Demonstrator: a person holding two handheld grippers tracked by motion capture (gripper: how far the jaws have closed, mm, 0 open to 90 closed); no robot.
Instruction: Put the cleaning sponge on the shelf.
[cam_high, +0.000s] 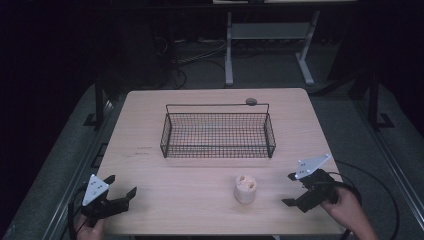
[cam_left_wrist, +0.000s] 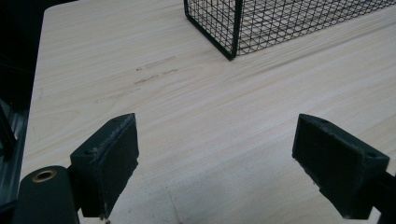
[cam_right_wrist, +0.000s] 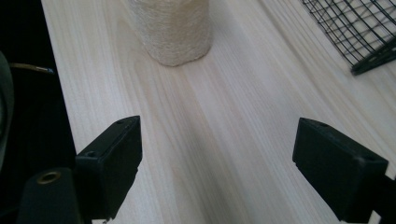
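A cream, rough-textured cylinder (cam_high: 245, 188) stands upright on the wooden table (cam_high: 210, 210) near its front edge, right of centre. In the right gripper view the same cylinder (cam_right_wrist: 172, 28) stands ahead of the jaws, slightly left. My right gripper (cam_high: 291, 189) is open, to the right of the cylinder and apart from it, with nothing between its fingers. At the front left corner my left gripper (cam_high: 121, 184) is open over bare wood. A black wire basket (cam_high: 218, 131) sits in the middle of the table, and its corner (cam_left_wrist: 231, 32) shows in the left gripper view.
A small dark round object (cam_high: 251, 102) lies at the table's far edge behind the basket. Beyond the table stand a white metal frame (cam_high: 270, 45) and cables on the dark floor. Bare wood stretches between the two grippers and in front of the basket.
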